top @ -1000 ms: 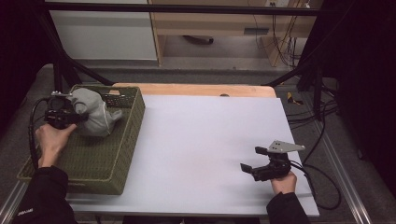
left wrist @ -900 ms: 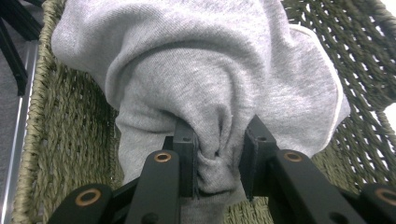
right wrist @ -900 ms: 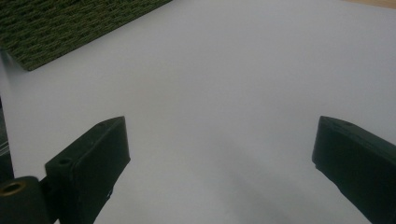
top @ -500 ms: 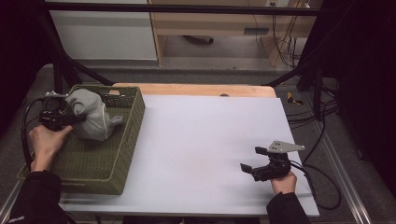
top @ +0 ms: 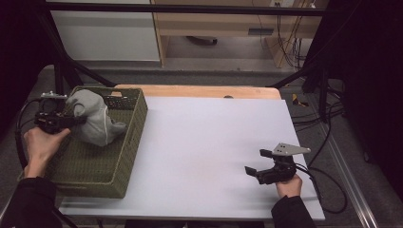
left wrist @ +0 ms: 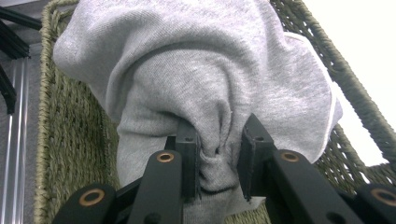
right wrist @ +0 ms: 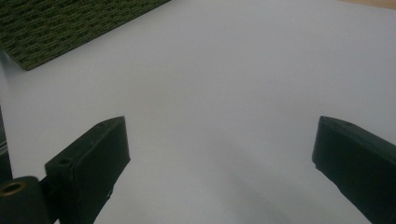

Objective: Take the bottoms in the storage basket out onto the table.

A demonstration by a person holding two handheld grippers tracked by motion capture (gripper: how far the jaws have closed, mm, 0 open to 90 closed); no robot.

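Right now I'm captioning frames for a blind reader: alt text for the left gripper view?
The left hand-held gripper pinches a bunched fold of grey sweatshirt fabric between its black jaws, above a woven green basket.

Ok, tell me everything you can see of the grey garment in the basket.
The grey garment is soft knit, sweatshirt-like fabric, bunched into a rounded lump with deep folds. It hangs lifted over the far left part of the green woven basket, its lower end trailing inside. The left tool pinches a gathered fold between its black jaws.
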